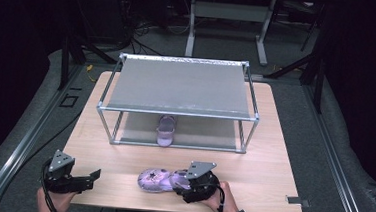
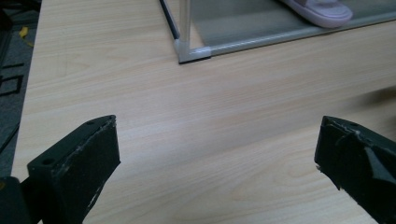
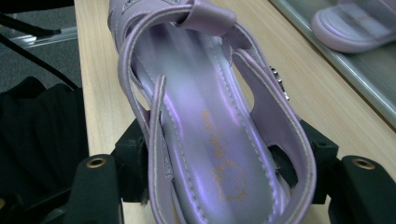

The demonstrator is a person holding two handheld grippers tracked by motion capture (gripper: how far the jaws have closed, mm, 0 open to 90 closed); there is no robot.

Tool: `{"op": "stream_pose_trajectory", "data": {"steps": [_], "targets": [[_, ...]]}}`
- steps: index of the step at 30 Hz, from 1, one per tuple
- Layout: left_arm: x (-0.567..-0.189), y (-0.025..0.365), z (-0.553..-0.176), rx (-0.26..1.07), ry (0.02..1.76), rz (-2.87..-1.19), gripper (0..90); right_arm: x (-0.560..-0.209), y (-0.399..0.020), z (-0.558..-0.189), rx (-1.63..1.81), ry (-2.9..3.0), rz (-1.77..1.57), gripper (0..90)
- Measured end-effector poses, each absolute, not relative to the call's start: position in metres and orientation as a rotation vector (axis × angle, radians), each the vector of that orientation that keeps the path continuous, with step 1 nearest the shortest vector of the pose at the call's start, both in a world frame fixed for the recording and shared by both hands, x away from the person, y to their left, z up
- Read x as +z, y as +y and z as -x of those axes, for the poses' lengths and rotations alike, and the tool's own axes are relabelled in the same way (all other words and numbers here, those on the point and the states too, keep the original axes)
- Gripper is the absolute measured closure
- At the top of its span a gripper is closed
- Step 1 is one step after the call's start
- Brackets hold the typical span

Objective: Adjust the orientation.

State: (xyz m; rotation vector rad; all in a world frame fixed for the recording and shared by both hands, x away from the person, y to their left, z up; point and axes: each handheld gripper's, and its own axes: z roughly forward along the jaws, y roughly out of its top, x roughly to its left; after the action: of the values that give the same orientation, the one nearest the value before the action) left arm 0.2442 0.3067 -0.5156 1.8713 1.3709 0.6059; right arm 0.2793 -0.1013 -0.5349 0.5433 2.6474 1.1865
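Observation:
A purple sandal lies lengthwise near the table's front edge, toe pointing left. My right gripper is shut on its heel end. In the right gripper view the black jaws press both sides of the sandal at the heel, with the right gripper straddling the insole. A matching second sandal rests on the lower shelf of the metal rack, and its toe shows in the left gripper view. My left gripper stands open over bare wood at the front left, nothing between its jaws.
The two-shelf rack takes up the middle and back of the wooden table; its front left foot lies ahead of the left gripper. A small metal bracket sits at the table's front right corner. Dark floor and cables surround the table.

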Motion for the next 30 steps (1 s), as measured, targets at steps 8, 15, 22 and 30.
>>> {"op": "stream_pose_trajectory", "data": {"steps": [8,15,22,30], "targets": [[-0.510,0.304,-0.247,0.640,1.369,-1.878,0.0,-0.527,-0.126,-0.272,1.181,2.563,-0.661,35.4],[-0.510,0.298,-0.245,0.663,1.357,-1.889,0.0,-0.524,-0.147,-0.272,1.194,2.487,-0.788,35.4],[-0.509,0.293,-0.246,0.675,1.347,-1.897,0.0,-0.520,-0.168,-0.277,1.155,2.377,-0.938,35.4],[-0.514,0.284,-0.250,0.673,1.333,-1.920,0.0,-0.518,-0.184,-0.278,1.176,2.305,-1.029,35.3]]}}
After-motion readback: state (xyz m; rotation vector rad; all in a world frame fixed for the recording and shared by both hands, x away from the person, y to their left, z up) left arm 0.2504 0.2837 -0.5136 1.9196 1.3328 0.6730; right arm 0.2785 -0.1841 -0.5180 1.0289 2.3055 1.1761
